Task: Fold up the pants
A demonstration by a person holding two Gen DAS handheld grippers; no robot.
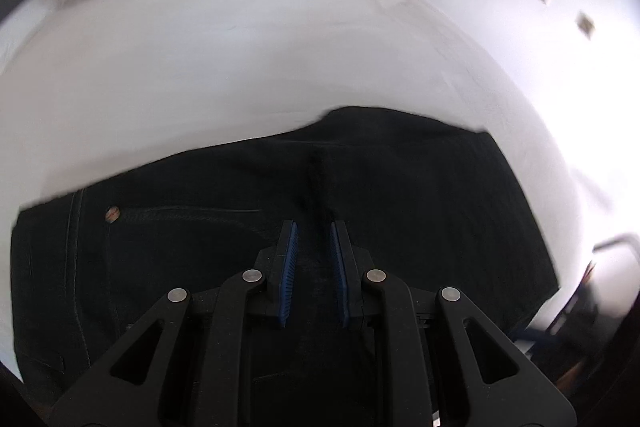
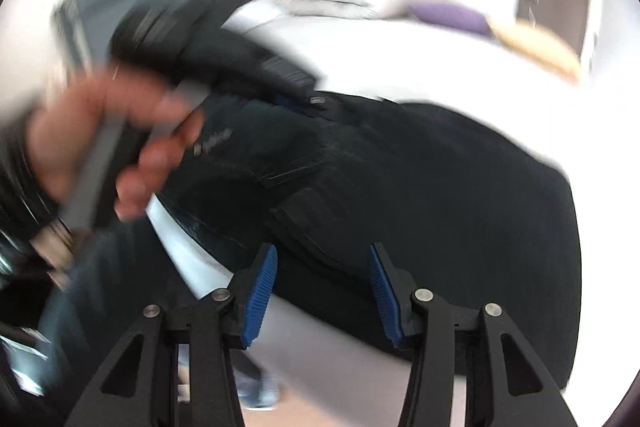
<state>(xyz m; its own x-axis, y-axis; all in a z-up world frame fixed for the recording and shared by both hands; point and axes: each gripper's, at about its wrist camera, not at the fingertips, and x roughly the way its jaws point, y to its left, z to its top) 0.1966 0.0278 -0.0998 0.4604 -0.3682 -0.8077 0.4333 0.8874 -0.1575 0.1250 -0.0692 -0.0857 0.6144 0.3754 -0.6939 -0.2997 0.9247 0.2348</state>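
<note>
1. The pants (image 1: pixel 280 227), dark and already doubled into a compact block, lie on the white bed (image 1: pixel 240 67); in the left wrist view the block spans from about 9 o'clock to 3 o'clock, its long axis running across the frame, with pillows well apart beyond it at 12 o'clock
2. Left claw (image 1: pixel 314 239): narrow, a slim gap between the blue pads (image 1: pixel 289 267), nothing visibly pinched. It hangs directly over the middle of the block, the centre seam running away from its tips toward 12 o'clock
3. Right claw (image 2: pixel 322 267): roughly half open, blue pads clear of the cloth, holding nothing. It sits at the near edge of the block, with the dark fabric spreading from its tips toward 12 and 2 o'clock and bare sheet showing at 7 o'clock
4. In the right wrist view the person's left hand (image 2: pixel 108 155), gripping its tool handle, stands at 9 to 10 o'clock, with its claw end reaching over the far part of the garment. That view is heavily blurred; contact with the cloth cannot be told
5. Judgement: the left claw is the nearer to the block's centre, the right the nearer to its edge. Any further fold would likely turn across the long axis, so the right claw appears better placed to take an edge
</note>
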